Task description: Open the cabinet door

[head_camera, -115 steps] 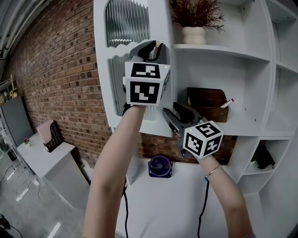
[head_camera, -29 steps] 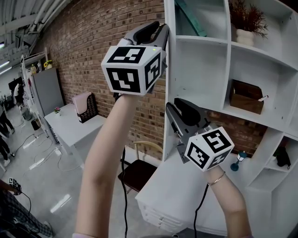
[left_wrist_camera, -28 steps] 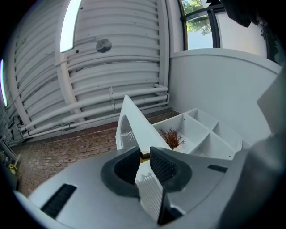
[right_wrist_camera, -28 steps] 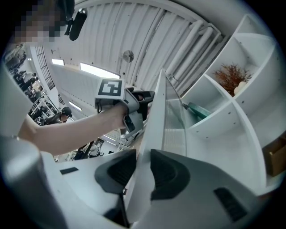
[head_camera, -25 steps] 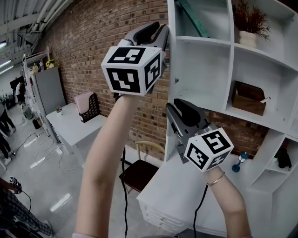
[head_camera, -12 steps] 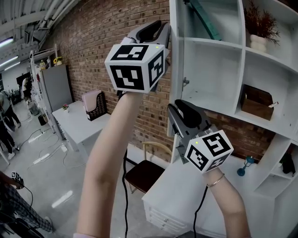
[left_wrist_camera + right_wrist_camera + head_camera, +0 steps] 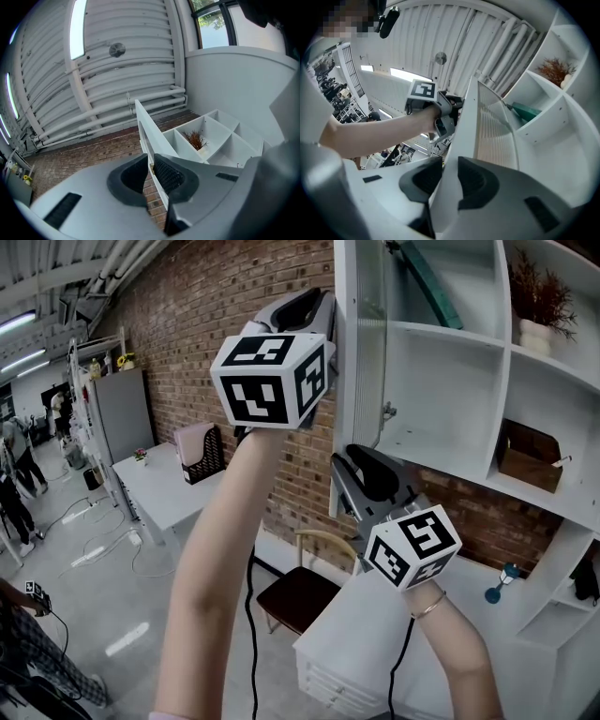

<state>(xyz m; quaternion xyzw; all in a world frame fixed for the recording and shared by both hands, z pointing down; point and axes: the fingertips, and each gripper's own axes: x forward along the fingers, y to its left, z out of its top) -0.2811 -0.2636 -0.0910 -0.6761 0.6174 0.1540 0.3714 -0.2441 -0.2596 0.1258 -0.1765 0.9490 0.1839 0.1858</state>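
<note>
In the head view the cabinet door [image 7: 346, 381] stands at about twelve o'clock, nearly edge-on. A second ago it sat closer to the shelves [image 7: 487, 399]. It now swings well clear, so the top compartment and the teal thing [image 7: 427, 287] in it lie open, and by my judgement the opening is all but finished. The left gripper [image 7: 323, 306] is at eleven o'clock on the door's upper edge and the right gripper [image 7: 349, 470] just below centre on its lower edge. Here each marker cube and the door frame cover the fingertips, so neither grip reads from this view, and the hinges are out of sight. In the left gripper view the fingers [image 7: 168, 173] are closing, with the door's thin edge running up between them toward twelve o'clock. The pads look to be touching it, though the gap is too narrow to be sure how firmly. The gripper's body cuts off the door's lower part, and a plant [image 7: 196, 139] shows at two o'clock. In the right gripper view the fingers [image 7: 476, 183] pinch the door's thick white frame at six o'clock, a pad on each face. The ribbed pane rises toward one o'clock, and what the teal thing is I cannot tell.
</note>
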